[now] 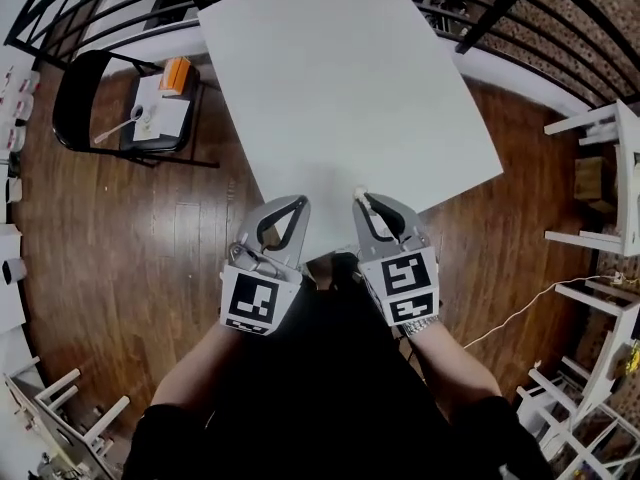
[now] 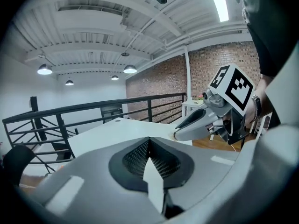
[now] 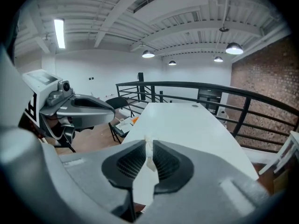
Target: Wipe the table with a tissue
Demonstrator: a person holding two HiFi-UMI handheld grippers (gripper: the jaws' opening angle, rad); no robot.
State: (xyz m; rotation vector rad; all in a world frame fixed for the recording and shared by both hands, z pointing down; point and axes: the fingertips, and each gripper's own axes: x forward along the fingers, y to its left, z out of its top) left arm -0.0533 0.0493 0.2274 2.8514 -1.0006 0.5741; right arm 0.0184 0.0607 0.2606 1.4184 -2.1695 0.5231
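Tissue (image 3: 149, 158) is a small white wad pinched in the tip of the right gripper (image 1: 362, 197): jaws clamped on it, only a sliver poking out. It hangs over the white table (image 1: 340, 88) near its close edge; can't tell if it touches. Left gripper (image 1: 302, 201) is just beside, jaws closed together, nothing between them. Judgement: wiping not begun. To do it well, tilt the right tip down so tissue, not plastic, meets the top. Light pressure, straight overlapping passes from near edge to far. With so little tissue exposed the jaw tips may scrape; regrip with more showing if so. Writing: none readable, only black-and-white square markers (image 1: 405, 273) on the gripper cubes
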